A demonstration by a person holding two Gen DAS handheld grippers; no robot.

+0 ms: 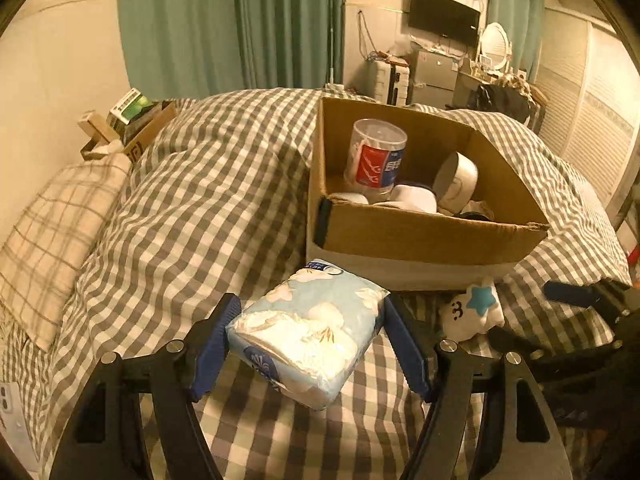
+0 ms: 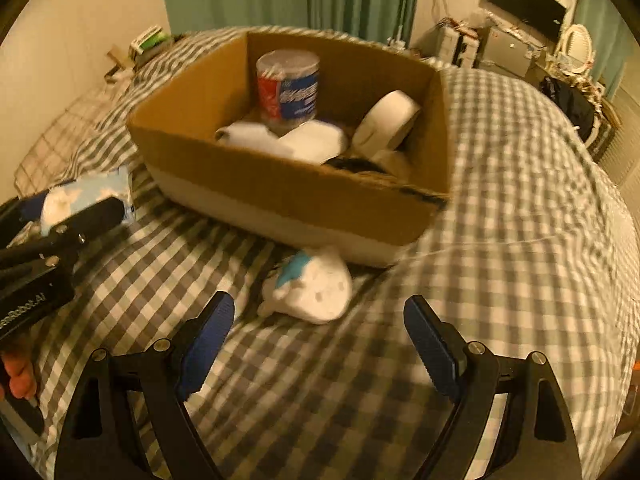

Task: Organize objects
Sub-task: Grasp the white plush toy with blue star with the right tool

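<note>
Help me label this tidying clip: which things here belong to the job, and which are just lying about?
Job:
- blue floral tissue pack, between the left gripper fingers
- white plush toy with teal star, ahead of the open right gripper
- brown cardboard box

Lying about:
- plaid pillow
- wall-mounted black television

Left wrist view: low over the grey-and-white checked bed [image 1: 192,208], facing the open brown cardboard box [image 1: 420,236] from close by. Right wrist view: bit further right, angled down at the same box [image 2: 288,196] from near. Shared by both: box, bed, small white plush toy with teal star [image 1: 474,312] [image 2: 316,288].
</note>
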